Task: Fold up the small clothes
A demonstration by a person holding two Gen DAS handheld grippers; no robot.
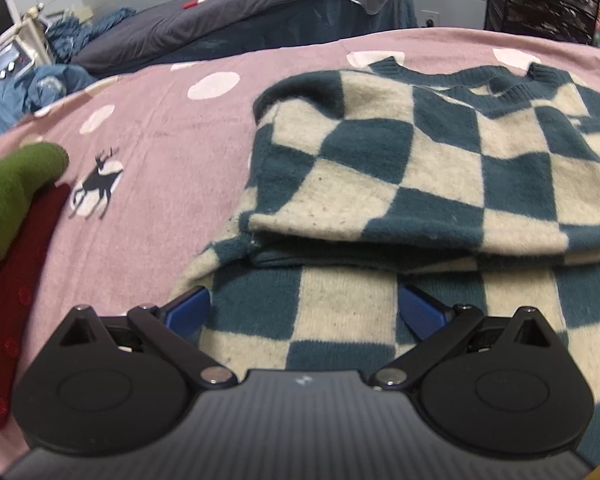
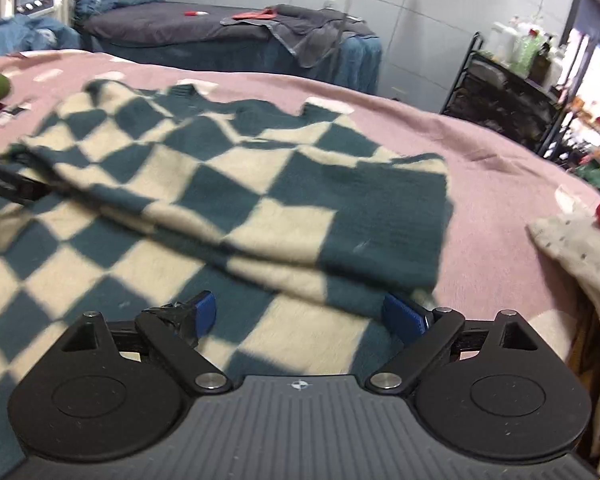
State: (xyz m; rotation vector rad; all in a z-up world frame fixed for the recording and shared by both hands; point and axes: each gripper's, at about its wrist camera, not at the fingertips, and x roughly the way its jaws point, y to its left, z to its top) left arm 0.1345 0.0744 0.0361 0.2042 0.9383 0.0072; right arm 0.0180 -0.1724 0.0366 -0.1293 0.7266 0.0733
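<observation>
A teal-and-cream checked sweater [image 1: 420,168] lies on the pink blanket [image 1: 160,168], its upper part folded down over the lower part, collar at the far side. My left gripper [image 1: 304,308] hovers over the sweater's near left portion, blue pads wide apart, nothing between them. In the right wrist view the same sweater [image 2: 260,200] fills the middle. My right gripper [image 2: 300,316] is open over its near right part, with the folded edge just ahead of the pads. The left gripper's dark tip [image 2: 8,188] shows at the left edge of that view.
Green [image 1: 8,200] and dark red [image 1: 16,288] garments lie at the left of the blanket. A cream dotted garment [image 2: 580,256] with red pieces lies at the right edge. Behind are a grey-covered bed [image 2: 220,28] and a black shelf rack [image 2: 508,96].
</observation>
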